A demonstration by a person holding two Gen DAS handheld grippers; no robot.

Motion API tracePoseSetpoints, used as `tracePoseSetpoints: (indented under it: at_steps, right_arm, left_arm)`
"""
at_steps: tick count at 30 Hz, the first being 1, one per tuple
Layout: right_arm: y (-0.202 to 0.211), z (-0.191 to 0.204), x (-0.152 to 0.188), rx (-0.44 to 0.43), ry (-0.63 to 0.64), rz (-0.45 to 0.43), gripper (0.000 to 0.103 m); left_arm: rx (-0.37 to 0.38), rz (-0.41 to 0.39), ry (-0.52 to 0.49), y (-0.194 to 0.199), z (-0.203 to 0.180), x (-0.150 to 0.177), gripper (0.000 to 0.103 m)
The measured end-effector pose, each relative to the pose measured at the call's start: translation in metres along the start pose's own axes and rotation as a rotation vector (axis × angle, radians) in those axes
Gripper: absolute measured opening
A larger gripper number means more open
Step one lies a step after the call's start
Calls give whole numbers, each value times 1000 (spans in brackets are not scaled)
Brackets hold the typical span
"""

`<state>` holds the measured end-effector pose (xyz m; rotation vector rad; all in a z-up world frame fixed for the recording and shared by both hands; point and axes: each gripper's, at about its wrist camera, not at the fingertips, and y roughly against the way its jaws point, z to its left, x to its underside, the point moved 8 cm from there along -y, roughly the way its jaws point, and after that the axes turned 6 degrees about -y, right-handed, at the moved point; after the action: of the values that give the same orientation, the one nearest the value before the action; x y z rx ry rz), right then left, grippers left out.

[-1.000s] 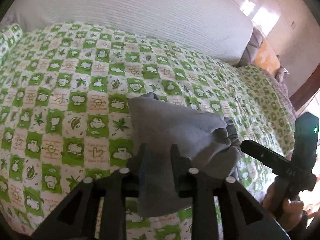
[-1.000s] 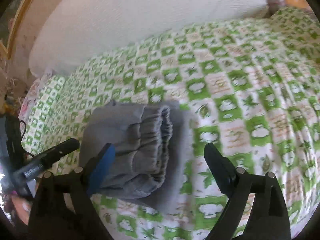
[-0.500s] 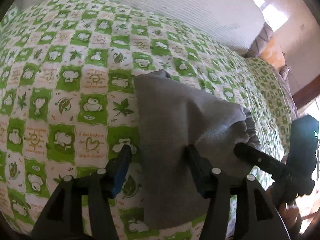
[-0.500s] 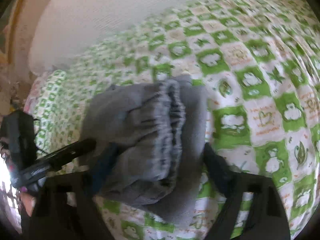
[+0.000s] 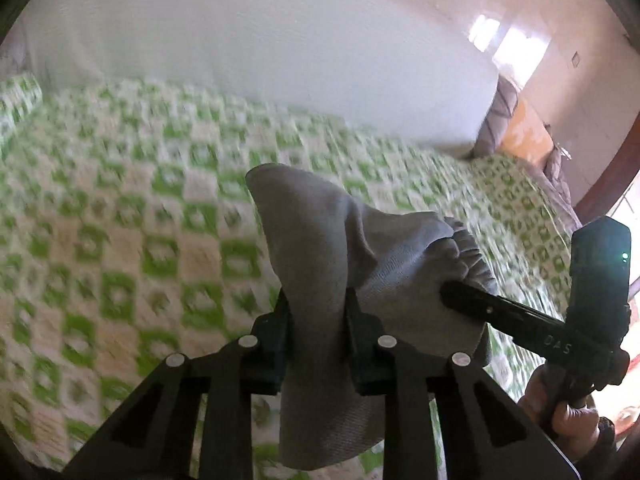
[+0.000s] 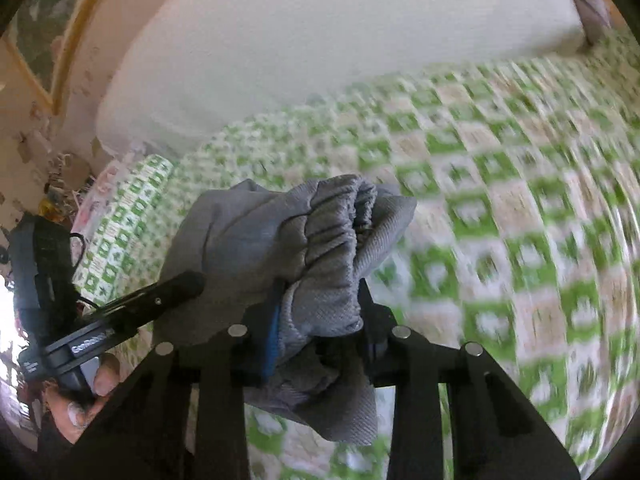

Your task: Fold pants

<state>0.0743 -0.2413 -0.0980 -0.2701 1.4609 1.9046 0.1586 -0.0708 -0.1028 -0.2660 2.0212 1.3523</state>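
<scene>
The grey pants [image 5: 352, 264] are folded into a thick bundle with the gathered elastic waistband [image 6: 344, 232] on top. My left gripper [image 5: 316, 304] is shut on the bundle's left edge. My right gripper [image 6: 320, 296] is shut on the waistband side. Both hold the bundle lifted above the green and white checked bedspread [image 5: 120, 220]. The right gripper shows in the left wrist view [image 5: 520, 320], and the left gripper shows in the right wrist view [image 6: 132, 308]. The bundle's lower end hangs loose below the fingers.
A large white pillow or bolster [image 5: 260, 48] lies along the back of the bed. A grey cushion [image 5: 496, 120] and an orange surface [image 5: 524, 136] sit at the far right. A framed picture [image 6: 44, 28] hangs on the wall to the left.
Both grippers were open around the bundle on the bed; they have closed on it and lifted it. The bedspread is now blurred by motion.
</scene>
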Motion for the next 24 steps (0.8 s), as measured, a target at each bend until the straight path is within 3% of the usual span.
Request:
tracePoseSetpoints:
  at_steps: [5, 9, 11, 15, 18, 20, 22, 24]
  right_arm:
    - [-42, 12, -34, 2, 11, 3, 34]
    - [-90, -24, -25, 128, -11, 89, 36]
    - [-94, -32, -21, 134, -10, 90, 60]
    - [-64, -29, -29, 125, -14, 61, 68]
    - [-40, -5, -47, 59, 54, -43, 68]
    - [-36, 15, -53, 13, 90, -61, 68]
    - [-46, 30, -49, -41, 126, -31, 68]
    - [-70, 28, -40, -15, 144, 33, 68]
  left_arm:
    - [-52, 14, 24, -21, 36, -32, 23]
    - [-73, 134, 29, -86, 51, -9, 23]
    - [-108, 147, 7, -99, 57, 1, 25]
    - [-15, 112, 18, -63, 59, -13, 25]
    - [-70, 83, -57, -46, 50, -19, 25]
    - [-81, 90, -85, -47, 41, -23, 26]
    - [-85, 69, -67, -46, 41, -26, 28]
    - [-83, 121, -35, -54, 48, -20, 32]
